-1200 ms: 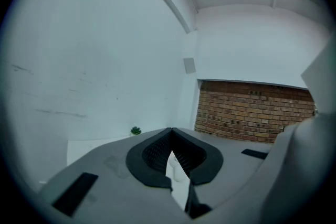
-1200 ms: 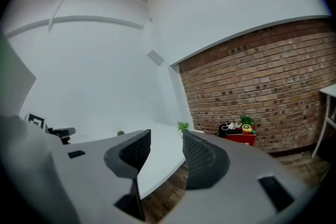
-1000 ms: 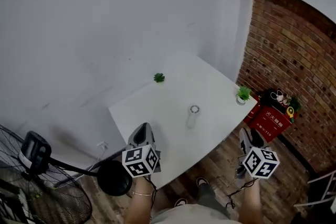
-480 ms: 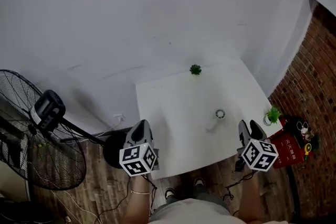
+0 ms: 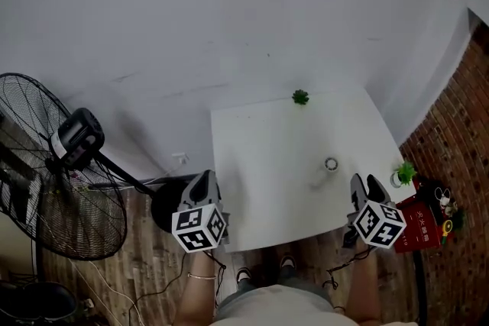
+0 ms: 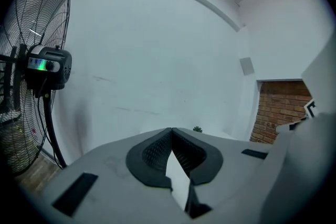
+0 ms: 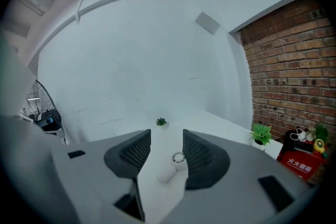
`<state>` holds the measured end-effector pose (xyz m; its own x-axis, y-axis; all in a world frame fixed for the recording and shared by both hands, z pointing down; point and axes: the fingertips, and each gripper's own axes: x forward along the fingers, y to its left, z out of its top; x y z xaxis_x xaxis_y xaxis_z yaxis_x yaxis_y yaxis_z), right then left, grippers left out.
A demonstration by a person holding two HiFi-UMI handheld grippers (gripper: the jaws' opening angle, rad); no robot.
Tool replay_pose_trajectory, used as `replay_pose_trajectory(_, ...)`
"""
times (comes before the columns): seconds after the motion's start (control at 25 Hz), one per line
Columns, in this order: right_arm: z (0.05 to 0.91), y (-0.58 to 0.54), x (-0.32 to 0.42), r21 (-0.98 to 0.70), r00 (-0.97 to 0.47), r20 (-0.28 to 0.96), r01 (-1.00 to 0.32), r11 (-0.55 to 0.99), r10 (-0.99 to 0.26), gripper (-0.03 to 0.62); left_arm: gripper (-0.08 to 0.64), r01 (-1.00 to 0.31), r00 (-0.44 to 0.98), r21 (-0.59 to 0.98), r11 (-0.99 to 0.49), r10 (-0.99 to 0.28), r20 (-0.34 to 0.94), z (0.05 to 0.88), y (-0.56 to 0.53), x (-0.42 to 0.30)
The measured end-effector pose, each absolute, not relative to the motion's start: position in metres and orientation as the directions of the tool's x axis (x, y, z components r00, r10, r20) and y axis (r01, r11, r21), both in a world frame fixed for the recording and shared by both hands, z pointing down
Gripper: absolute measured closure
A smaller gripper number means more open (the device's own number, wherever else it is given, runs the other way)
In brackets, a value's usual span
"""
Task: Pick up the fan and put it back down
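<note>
A small white cylindrical fan [image 5: 328,166] with a ring-shaped top stands on the white table [image 5: 260,156], right of its middle. In the right gripper view the small fan [image 7: 176,161] shows between the jaws but farther out. My right gripper [image 5: 365,184] hovers open over the table's near right edge, short of that fan. At the table's near left corner, my left gripper [image 5: 205,179] is shut with nothing in it, its jaws meeting at the tip [image 6: 171,131]. A big black floor fan [image 5: 53,164] stands to the left.
The floor fan's round base [image 5: 170,202] sits by the table's left side, and its head [image 6: 47,65] appears in the left gripper view. A tiny green plant [image 5: 300,97] stands at the table's far edge and a potted plant [image 5: 403,173] at its right corner. A red box [image 5: 428,224] lies by the brick wall [image 7: 294,60].
The head view has swung left, so the floor fan now shows in full and the brick wall has slid off to the right. Both grippers keep their places near the table's front edge.
</note>
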<state>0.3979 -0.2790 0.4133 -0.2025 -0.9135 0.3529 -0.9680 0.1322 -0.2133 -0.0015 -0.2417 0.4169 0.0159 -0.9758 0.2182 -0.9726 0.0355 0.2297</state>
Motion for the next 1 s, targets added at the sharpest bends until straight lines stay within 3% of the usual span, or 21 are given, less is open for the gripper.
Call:
replay_pose_trajectory(0.64, 0.473, -0.291, 0.356, -0.168, -0.174, 0.491, -0.980, 0.103, -0.854, 0.399, 0.549, -0.984, 0.065, 0.180, -0.006, -0.944, 0.325, 0.466, -0.231, -0.017)
replay_pose_trajectory(1.0, 0.541, -0.309, 0.339, -0.200, -0.056, 0.574, -0.977, -0.073, -0.817, 0.382, 0.549, -0.981, 0.116, 0.189, -0.035, -0.894, 0.434, 0.531, -0.214, -0.028)
